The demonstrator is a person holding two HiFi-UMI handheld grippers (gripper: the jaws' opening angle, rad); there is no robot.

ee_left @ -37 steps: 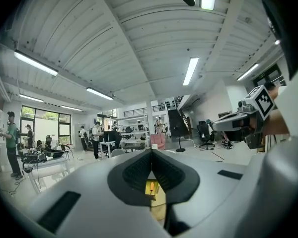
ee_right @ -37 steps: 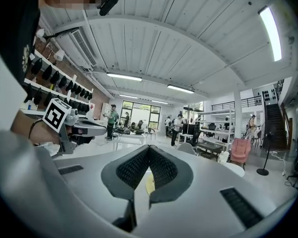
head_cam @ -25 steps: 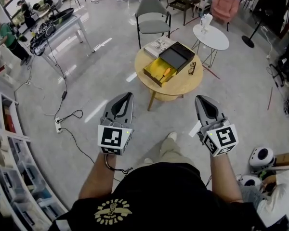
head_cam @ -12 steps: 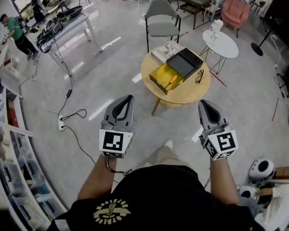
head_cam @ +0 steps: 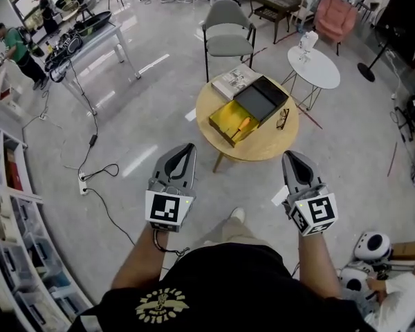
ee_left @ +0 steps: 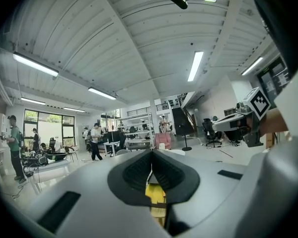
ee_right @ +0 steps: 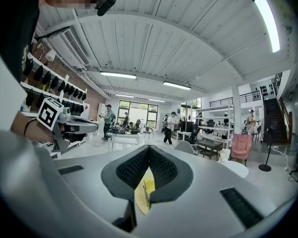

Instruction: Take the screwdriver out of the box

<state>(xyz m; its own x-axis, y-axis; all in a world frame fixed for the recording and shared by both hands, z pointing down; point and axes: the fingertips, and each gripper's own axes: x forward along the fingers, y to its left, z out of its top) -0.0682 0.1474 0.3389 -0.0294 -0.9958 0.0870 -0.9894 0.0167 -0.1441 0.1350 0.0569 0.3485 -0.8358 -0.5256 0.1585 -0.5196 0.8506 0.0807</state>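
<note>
A yellow box (head_cam: 232, 122) lies open on a round wooden table (head_cam: 263, 151), its black lid (head_cam: 261, 98) beside it. The screwdriver (head_cam: 241, 125), with an orange handle, rests inside the box. Both grippers are held out level over the floor, short of the table's near edge. My left gripper (head_cam: 187, 146) is shut and empty; in the left gripper view its jaws (ee_left: 150, 155) meet, with the yellow box (ee_left: 156, 194) visible beyond them. My right gripper (head_cam: 291, 155) is also shut and holds nothing, its jaws (ee_right: 149, 148) closed together.
A booklet (head_cam: 234, 81) and glasses (head_cam: 283, 118) also lie on the table. Behind it stand a grey chair (head_cam: 227, 30) and a small white table (head_cam: 315, 66). A power cable (head_cam: 100, 172) runs across the floor at left, near shelving (head_cam: 10, 234). People stand farther off.
The person has stepped toward the round table, which now sits closer to both grippers. Both grippers stay shut and empty, held out side by side.
</note>
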